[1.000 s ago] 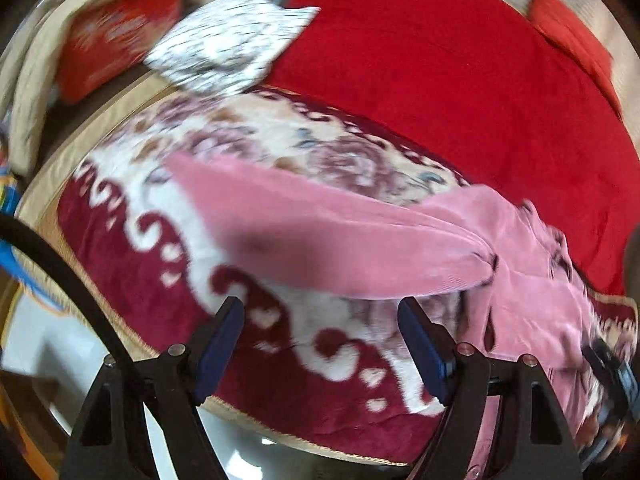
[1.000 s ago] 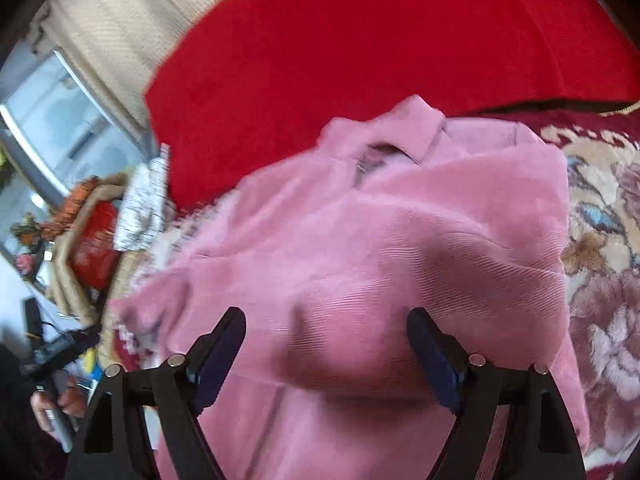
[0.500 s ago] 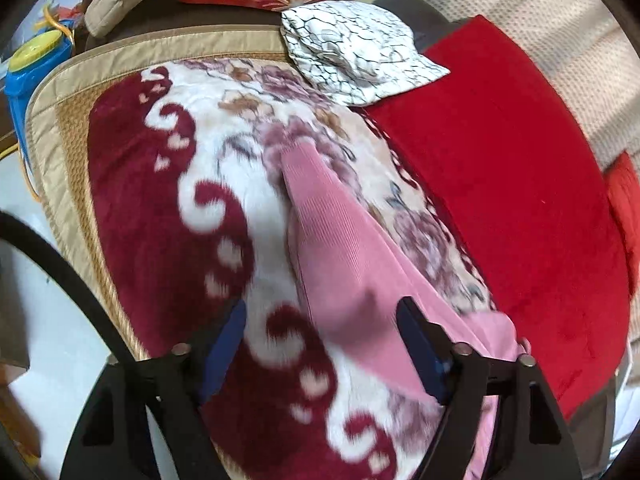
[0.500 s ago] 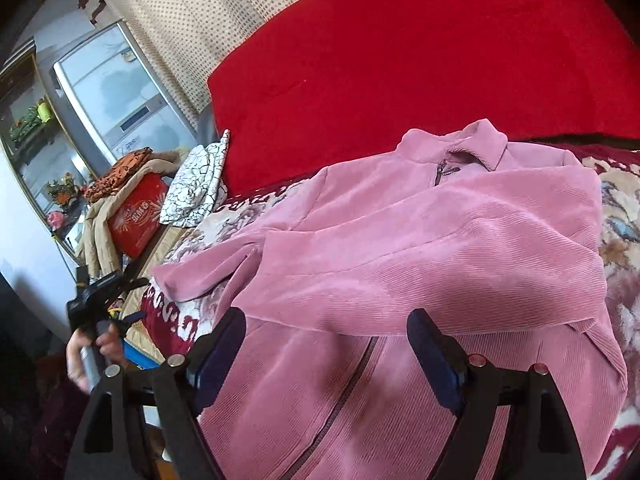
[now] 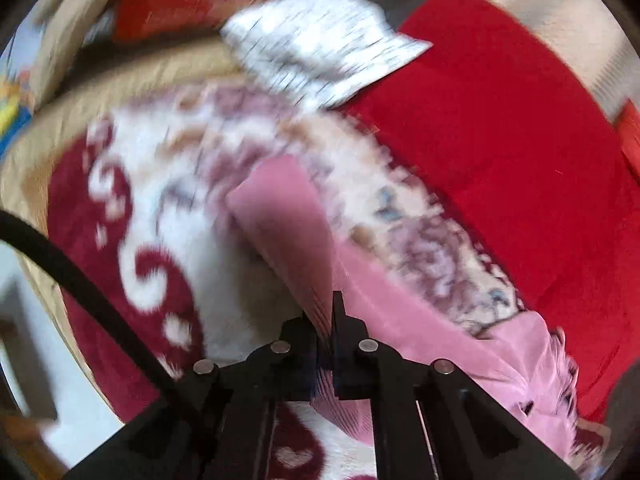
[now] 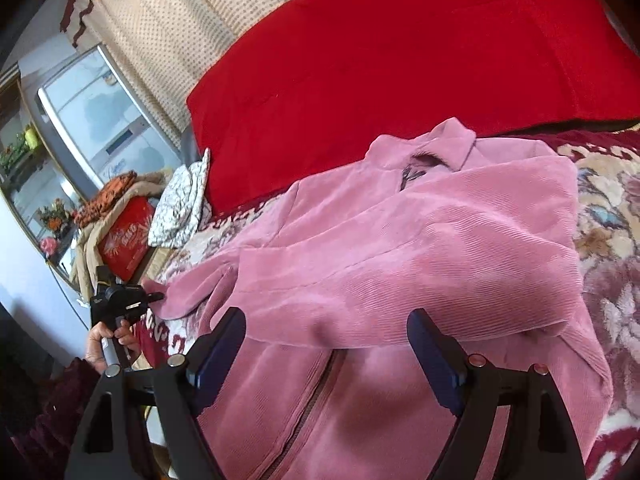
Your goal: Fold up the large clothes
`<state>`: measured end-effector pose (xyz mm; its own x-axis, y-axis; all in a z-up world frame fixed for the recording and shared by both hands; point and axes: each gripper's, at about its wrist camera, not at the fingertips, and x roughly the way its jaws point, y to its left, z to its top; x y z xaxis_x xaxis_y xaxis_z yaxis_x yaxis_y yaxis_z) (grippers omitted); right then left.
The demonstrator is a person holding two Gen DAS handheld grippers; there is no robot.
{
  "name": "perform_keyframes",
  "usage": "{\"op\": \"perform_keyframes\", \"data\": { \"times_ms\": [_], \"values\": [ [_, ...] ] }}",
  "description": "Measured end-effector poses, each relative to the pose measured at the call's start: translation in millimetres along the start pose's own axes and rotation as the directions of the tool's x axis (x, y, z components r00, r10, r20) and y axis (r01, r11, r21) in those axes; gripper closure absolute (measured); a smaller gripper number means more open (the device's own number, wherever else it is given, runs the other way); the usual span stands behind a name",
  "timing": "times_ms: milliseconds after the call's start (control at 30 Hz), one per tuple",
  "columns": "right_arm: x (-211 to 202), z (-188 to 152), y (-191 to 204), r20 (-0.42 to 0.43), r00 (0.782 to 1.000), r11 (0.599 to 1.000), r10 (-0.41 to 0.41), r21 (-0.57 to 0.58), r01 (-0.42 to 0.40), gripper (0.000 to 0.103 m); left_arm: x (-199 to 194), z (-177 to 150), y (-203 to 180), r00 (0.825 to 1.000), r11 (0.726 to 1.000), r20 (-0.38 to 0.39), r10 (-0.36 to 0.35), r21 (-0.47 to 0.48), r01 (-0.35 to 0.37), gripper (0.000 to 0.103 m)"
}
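Pink corduroy jacket (image 6: 400, 248) lay front-up on the patterned blanket (image 6: 612, 208) of the bed, collar at far end against the red quilt (image 6: 400, 60), zip down the middle. One sleeve (image 6: 420, 280) was already laid across the chest, prob. the first fold.

L gripper (image 5: 327, 332): jaws closed on the other sleeve (image 5: 288, 232) partway along it, cuff end pointing away to the far side. Left wrist view blurred w/ motion, so exact grip pt uncertain. Seen in the right wrist view too, at far left, w/ the hand (image 6: 108, 344) on its handle. Holding by the sleeve presumably lets it be swung over the body to match the first.

R gripper (image 6: 324, 344): jaws wide apart, holding nothing, poised above the jacket's near hem area, prob. ready to pin or take cloth.

White crackle-print cloth (image 5: 320, 44) sat at the bed's far-left edge, apart from the jacket.
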<state>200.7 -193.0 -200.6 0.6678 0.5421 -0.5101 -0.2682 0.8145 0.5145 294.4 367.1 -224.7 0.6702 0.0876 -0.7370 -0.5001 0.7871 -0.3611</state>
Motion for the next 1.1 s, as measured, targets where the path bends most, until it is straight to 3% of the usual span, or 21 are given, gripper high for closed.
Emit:
{"op": "perform_keyframes", "data": {
  "times_ms": [167, 300, 400, 500, 567, 600, 633, 700, 767, 833, 900, 1000, 1100],
  "values": [
    [-22, 4, -14, 0.064, 0.998, 0.999, -0.013, 0.038, 0.011, 0.018, -60, 1, -70, 0.991, 0.973, 0.104, -0.082, 0.223, 0.057, 0.099],
    [-44, 7, -28, 0.112, 0.993, 0.996, -0.026, 0.084, 0.017, 0.018, -106, -15, -146, 0.971, 0.899, 0.125, -0.202, 0.418, 0.133, 0.099],
    [-63, 9, -38, 0.150, 0.988, 0.993, -0.043, 0.112, 0.026, 0.018, -133, -39, -206, 0.955, 0.818, 0.085, -0.286, 0.541, 0.196, 0.099],
    [-85, 10, -51, 0.193, 0.979, 0.989, -0.064, 0.145, 0.036, 0.018, -155, -76, -265, 0.935, 0.712, 0.013, -0.355, 0.652, 0.262, 0.099],
    [-98, 11, -59, 0.218, 0.973, 0.985, -0.079, 0.168, 0.042, 0.018, -169, -110, -305, 0.912, 0.622, -0.066, -0.405, 0.711, 0.327, 0.098],
    [-104, 11, -64, 0.230, 0.969, 0.982, -0.087, 0.182, 0.045, 0.018, -172, -118, -314, 0.904, 0.598, -0.097, -0.417, 0.719, 0.353, 0.095],
    [-109, 12, -69, 0.239, 0.967, 0.980, -0.093, 0.195, 0.046, 0.018, -178, -132, -329, 0.882, 0.553, -0.159, -0.444, 0.725, 0.409, 0.089],
    [-120, 12, -79, 0.255, 0.961, 0.974, -0.106, 0.223, 0.048, 0.018, -189, -147, -342, 0.840, 0.488, -0.232, -0.491, 0.725, 0.486, 0.047],
    [-129, 12, -86, 0.260, 0.959, 0.969, -0.115, 0.242, 0.051, 0.017, -199, -148, -339, 0.822, 0.481, -0.202, -0.533, 0.727, 0.491, 0.032],
    [-134, 13, -89, 0.262, 0.958, 0.967, -0.114, 0.251, 0.046, 0.017, -204, -139, -325, 0.817, 0.500, -0.161, -0.554, 0.720, 0.481, 0.030],
    [-136, 13, -91, 0.264, 0.958, 0.967, -0.114, 0.251, 0.046, 0.017, -192, -124, -310, 0.848, 0.563, -0.129, -0.514, 0.695, 0.447, 0.030],
    [-130, 12, -91, 0.246, 0.964, 0.966, -0.098, 0.257, 0.033, 0.017, -155, -100, -275, 0.919, 0.687, -0.115, -0.378, 0.631, 0.362, 0.029],
    [-116, 10, -86, 0.214, 0.974, 0.966, -0.071, 0.257, 0.014, 0.017, -123, -96, -248, 0.962, 0.755, -0.120, -0.244, 0.600, 0.266, 0.029]
  ]
}}
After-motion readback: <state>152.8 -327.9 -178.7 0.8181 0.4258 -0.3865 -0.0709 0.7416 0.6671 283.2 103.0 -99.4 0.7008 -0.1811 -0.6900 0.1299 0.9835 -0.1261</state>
